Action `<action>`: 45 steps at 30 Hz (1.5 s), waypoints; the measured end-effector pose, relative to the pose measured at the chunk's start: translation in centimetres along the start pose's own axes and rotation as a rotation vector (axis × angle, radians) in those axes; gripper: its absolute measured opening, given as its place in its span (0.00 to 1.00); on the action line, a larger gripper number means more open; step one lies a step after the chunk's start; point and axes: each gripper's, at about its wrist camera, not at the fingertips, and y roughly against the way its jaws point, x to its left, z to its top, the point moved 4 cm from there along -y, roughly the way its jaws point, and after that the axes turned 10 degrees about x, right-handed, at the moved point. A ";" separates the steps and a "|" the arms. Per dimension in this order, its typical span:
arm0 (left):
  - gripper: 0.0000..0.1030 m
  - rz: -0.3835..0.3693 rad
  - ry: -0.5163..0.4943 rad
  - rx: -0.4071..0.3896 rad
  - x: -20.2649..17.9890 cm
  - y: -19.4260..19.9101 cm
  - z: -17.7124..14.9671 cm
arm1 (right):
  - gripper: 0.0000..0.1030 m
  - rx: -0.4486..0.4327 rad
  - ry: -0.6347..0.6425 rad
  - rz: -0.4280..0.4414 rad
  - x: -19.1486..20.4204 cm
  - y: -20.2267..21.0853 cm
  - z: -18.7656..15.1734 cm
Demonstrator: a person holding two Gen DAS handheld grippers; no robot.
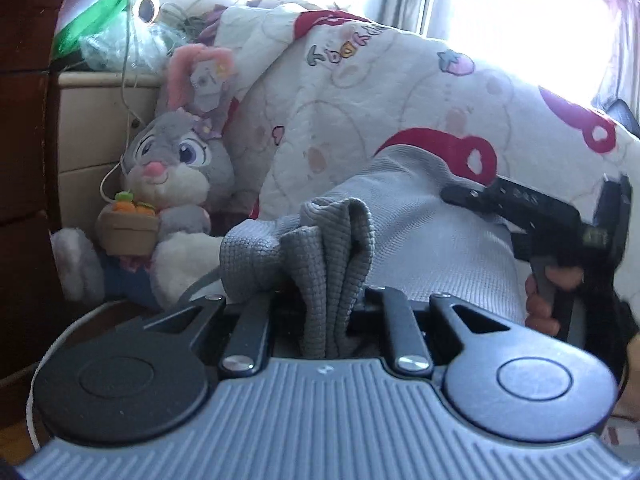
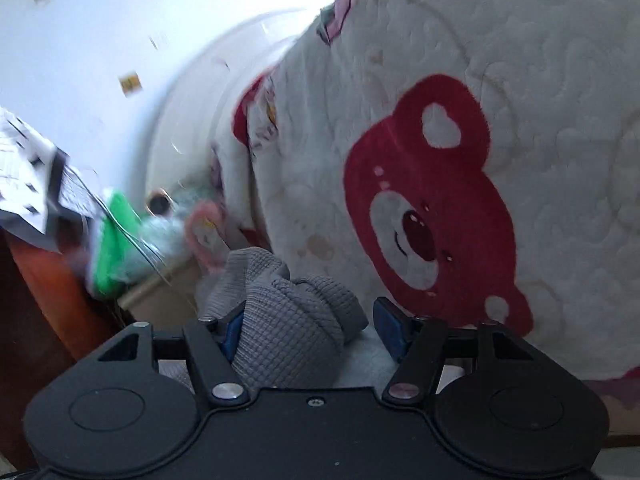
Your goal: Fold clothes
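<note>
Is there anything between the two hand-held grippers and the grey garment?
Nothing visible does. The left hand-held gripper is already shut on a bunched fold of the grey garment. The right hand-held gripper has a bunch of it between its open blue pads.

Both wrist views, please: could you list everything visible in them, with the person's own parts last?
grey garment: one, grey, bunched between both grippers
quilt: one, white with red bears, behind the garment
plush rabbit: one, grey and pink, left of the quilt
cabinet: one, cream, behind the rabbit
left gripper: black, shut on the garment
right gripper: black, blue pads, jaws apart around a fold
hand: one, on the right gripper's handle
</note>
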 end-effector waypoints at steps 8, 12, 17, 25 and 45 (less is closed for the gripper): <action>0.22 0.223 -0.052 -0.270 -1.2 5.4 0.7 | 0.68 -0.035 0.001 0.047 2.4 2.2 0.7; 0.24 0.264 -0.032 -0.274 -1.8 5.1 0.9 | 0.74 -0.213 0.193 0.053 6.1 6.5 1.9; 0.29 0.249 0.190 -0.165 0.9 5.6 0.4 | 0.27 -0.093 0.403 0.019 8.5 4.6 1.5; 0.56 0.324 -0.107 -0.286 -3.1 9.1 2.5 | 0.15 -0.076 0.456 -0.061 8.0 4.1 0.6; 0.61 0.377 -0.178 0.060 0.3 2.0 1.2 | 0.53 -0.023 0.216 -0.173 3.5 2.2 2.8</action>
